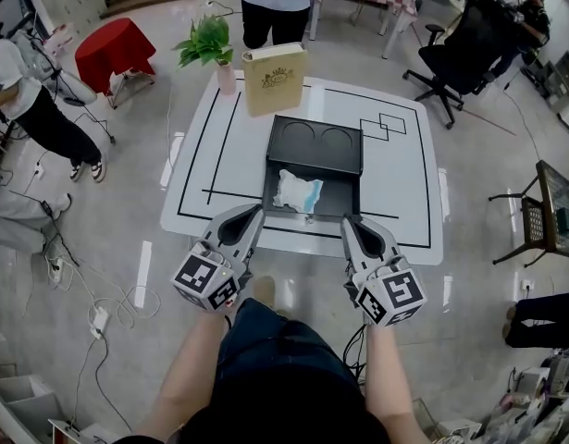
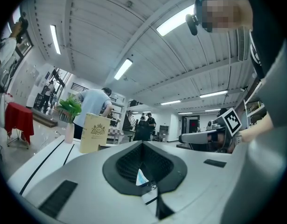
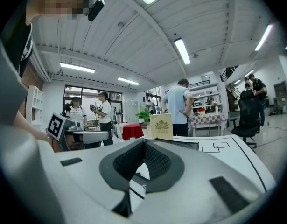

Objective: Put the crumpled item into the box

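Observation:
A crumpled white and blue item (image 1: 298, 191) lies inside the open black box (image 1: 314, 137), near the box's front wall, on the white table (image 1: 395, 174). Both grippers hang at the table's front edge, short of the box and pointing at it. My left gripper (image 1: 256, 213) is at the box's front left corner, its jaws together and empty. My right gripper (image 1: 349, 222) is at the front right corner, also shut and empty. In the left gripper view the crumpled item (image 2: 141, 177) shows through the hole between the shut jaws (image 2: 155, 197). The right gripper view shows its own closed jaws (image 3: 129, 197).
An upright beige box (image 1: 275, 79) and a potted plant (image 1: 210, 44) stand at the table's far edge. A person (image 1: 275, 7) stands behind the table. A red-covered stool (image 1: 113, 49) is at far left, an office chair (image 1: 464, 49) at far right. Cables lie on the floor at left.

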